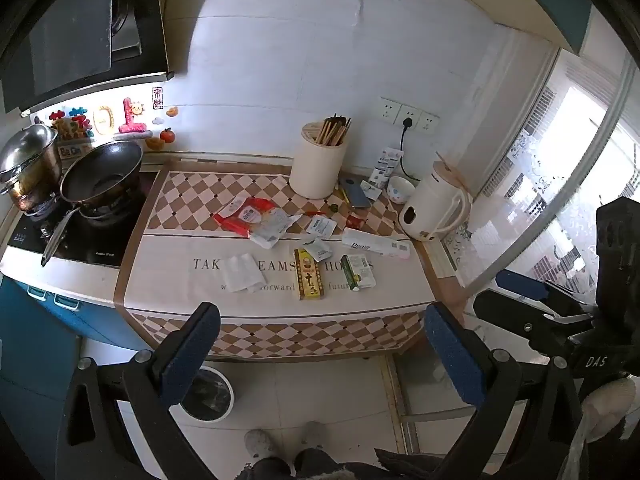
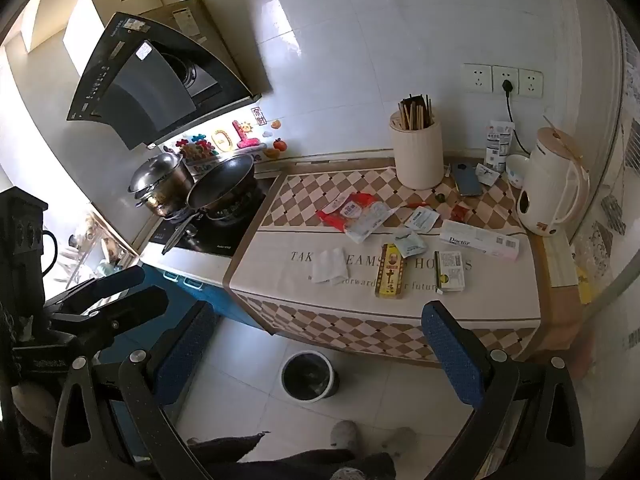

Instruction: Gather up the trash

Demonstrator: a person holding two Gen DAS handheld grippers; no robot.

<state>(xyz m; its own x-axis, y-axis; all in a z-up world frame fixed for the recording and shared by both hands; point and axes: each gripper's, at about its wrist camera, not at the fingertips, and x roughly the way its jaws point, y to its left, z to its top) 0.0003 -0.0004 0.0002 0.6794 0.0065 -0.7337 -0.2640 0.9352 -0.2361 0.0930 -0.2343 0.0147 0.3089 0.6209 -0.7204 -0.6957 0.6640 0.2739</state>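
Observation:
Trash lies on the checked counter mat (image 1: 168, 280): a white tissue (image 1: 243, 273), a yellow box (image 1: 308, 280), a green-white box (image 1: 360, 271), a long white toothpaste box (image 1: 376, 244), a red-white wrapper pile (image 1: 250, 218) and small sachets (image 1: 320, 226). The same items show in the right wrist view: tissue (image 2: 329, 266), yellow box (image 2: 390, 272), toothpaste box (image 2: 480, 240). A round bin (image 1: 208, 394) (image 2: 307, 375) stands on the floor below. My left gripper (image 1: 320, 356) and right gripper (image 2: 316, 354) are both open and empty, held in front of the counter edge.
A wok (image 1: 102, 178) and steel pot (image 1: 28, 164) sit on the hob at left. A chopstick holder (image 1: 318, 164), phone (image 1: 356, 192), bowl (image 1: 400, 189) and white kettle (image 1: 434, 206) stand at the back right. The other gripper (image 1: 560, 320) is to the right.

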